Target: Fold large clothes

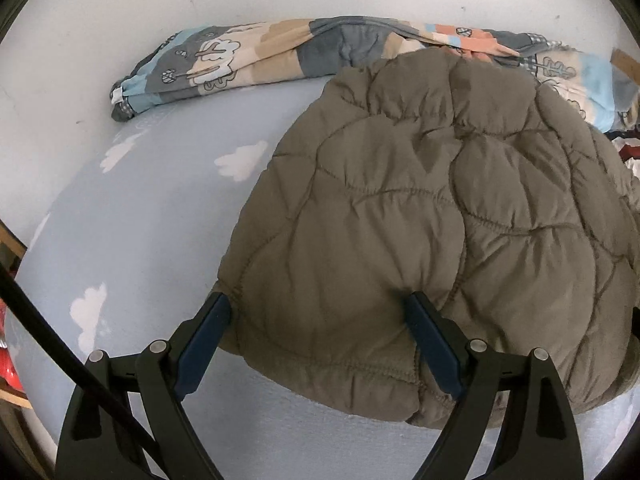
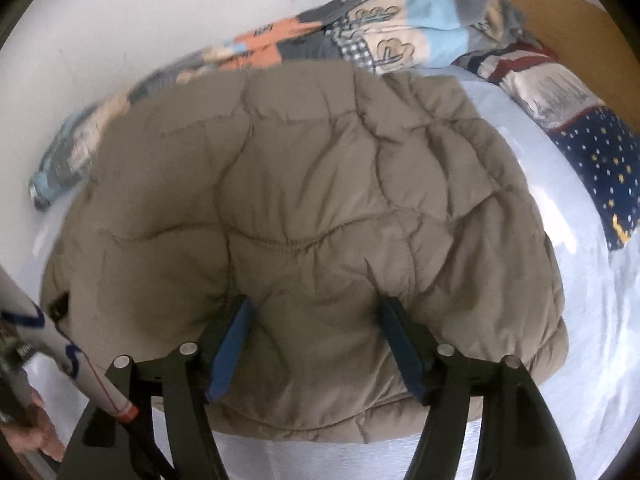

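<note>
An olive-brown quilted puffer jacket (image 1: 432,220) lies folded in a thick bundle on a pale blue bedsheet; it also fills the right wrist view (image 2: 304,216). My left gripper (image 1: 320,304) is open, its blue-padded fingers spread over the jacket's near left corner, the right finger (image 1: 432,344) pressing into the fabric. My right gripper (image 2: 316,308) is open, both fingers resting on the jacket's near edge, with padding bulging between them. Neither gripper pinches the cloth.
The pale blue sheet with white clouds (image 1: 132,216) covers the bed. A rolled patchwork quilt (image 1: 248,60) lies along the white wall behind the jacket. A navy star-patterned pillow (image 2: 600,168) sits at the right. The other gripper's white handle (image 2: 72,360) shows at lower left.
</note>
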Tool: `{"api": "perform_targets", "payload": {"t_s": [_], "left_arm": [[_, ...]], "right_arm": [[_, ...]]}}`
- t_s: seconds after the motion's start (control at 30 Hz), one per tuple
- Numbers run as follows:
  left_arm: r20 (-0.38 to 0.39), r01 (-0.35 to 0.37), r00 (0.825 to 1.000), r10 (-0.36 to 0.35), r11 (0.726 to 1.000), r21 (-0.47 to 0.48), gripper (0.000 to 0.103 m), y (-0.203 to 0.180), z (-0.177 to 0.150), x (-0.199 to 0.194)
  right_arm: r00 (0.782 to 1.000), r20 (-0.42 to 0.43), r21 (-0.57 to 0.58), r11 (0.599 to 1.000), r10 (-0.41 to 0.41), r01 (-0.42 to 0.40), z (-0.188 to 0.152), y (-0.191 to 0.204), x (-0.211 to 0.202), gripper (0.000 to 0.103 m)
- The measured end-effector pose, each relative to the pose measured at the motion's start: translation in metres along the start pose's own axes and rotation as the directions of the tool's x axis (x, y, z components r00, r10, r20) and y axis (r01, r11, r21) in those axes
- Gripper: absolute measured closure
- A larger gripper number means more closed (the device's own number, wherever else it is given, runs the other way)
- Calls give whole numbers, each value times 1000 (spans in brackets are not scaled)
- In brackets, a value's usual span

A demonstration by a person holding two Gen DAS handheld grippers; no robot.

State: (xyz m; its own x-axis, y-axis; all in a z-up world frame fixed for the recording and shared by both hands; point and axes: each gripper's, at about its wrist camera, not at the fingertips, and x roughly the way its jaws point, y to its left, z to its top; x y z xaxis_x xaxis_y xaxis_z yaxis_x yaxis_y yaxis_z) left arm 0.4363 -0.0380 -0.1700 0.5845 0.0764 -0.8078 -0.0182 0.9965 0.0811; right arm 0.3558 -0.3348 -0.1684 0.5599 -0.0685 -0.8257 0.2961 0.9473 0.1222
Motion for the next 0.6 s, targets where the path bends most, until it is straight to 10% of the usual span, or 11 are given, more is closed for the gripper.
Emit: {"api": "perform_targets", "payload": {"t_s": [0.27, 0.6], "left_arm": [[-8, 46, 999, -47, 998, -42, 14, 10, 0, -18], [-171, 153, 971, -170, 982, -108, 14, 21, -9, 6]], "right_arm": [[998, 58, 90, 996, -24, 18, 5, -23, -38, 31], [989, -142, 250, 968, 34, 2, -12, -77, -19, 30]]}}
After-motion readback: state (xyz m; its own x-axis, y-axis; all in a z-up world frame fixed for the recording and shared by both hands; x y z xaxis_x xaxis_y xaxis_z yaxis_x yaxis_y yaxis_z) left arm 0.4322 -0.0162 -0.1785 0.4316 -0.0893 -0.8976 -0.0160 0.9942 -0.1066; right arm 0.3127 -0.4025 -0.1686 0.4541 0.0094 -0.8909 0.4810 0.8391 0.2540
